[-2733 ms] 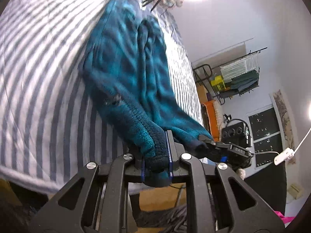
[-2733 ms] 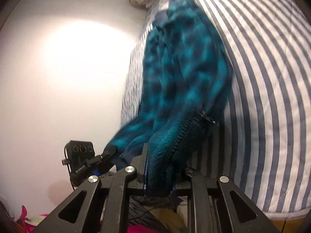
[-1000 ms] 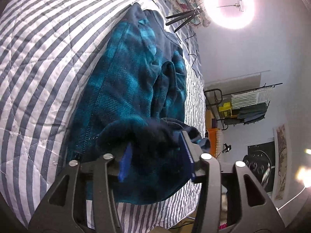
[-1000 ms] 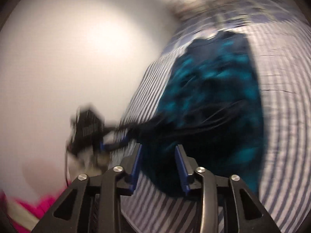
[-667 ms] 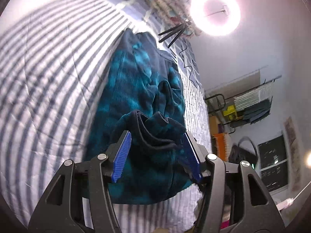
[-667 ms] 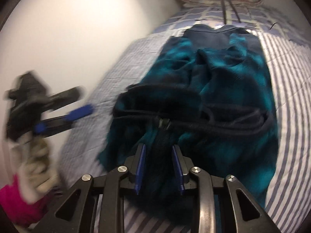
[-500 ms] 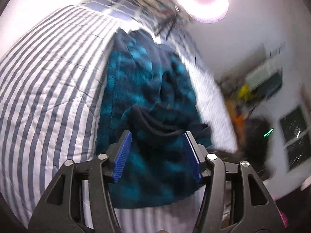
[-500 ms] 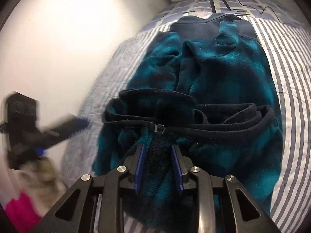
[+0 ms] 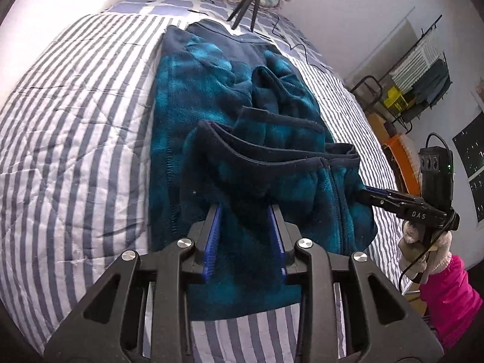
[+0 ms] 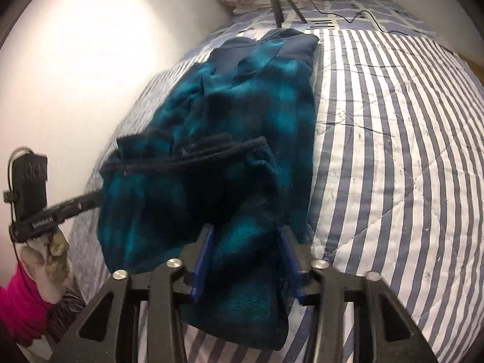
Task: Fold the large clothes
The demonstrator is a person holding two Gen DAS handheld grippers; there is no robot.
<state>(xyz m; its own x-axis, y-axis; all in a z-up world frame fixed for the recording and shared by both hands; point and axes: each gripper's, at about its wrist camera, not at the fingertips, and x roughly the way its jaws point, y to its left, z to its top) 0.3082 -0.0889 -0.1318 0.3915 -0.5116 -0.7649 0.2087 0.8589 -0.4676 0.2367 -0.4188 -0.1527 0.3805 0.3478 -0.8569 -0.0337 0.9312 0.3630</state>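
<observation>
Between the blue pads of our left gripper (image 9: 245, 236) sits a thick roll of the teal fleece jacket (image 9: 211, 96), and the jaws are closing, narrow now, with the pile bulging between them; from this angle we cannot be sure the pads already press on it, though they look to be against the cloth on both sides. Our right gripper (image 10: 246, 260) is in the same case at the other end of the near edge: its jaws are closing around a bunch of fleece, and the pads seem to bear on it. Just beyond both sets of fingers the jacket's dark ribbed hem (image 9: 272, 151) lies doubled back across the body, so the lower part rests on top of the upper part in a loose, puffy fold. The jacket itself lies lengthwise on the striped quilt (image 9: 75, 121), its dark collar end at the far side, toward the tripod legs (image 9: 245, 3) and the folded bedding beyond. We judge that we are midway through the lengthwise fold, taking a fresh hold on the folded near edge. The next move calls for a firm, even grip in both hands, then carrying that edge toward the collar together, so the layers stay aligned and the bulk does not slide sideways off the jacket.
</observation>
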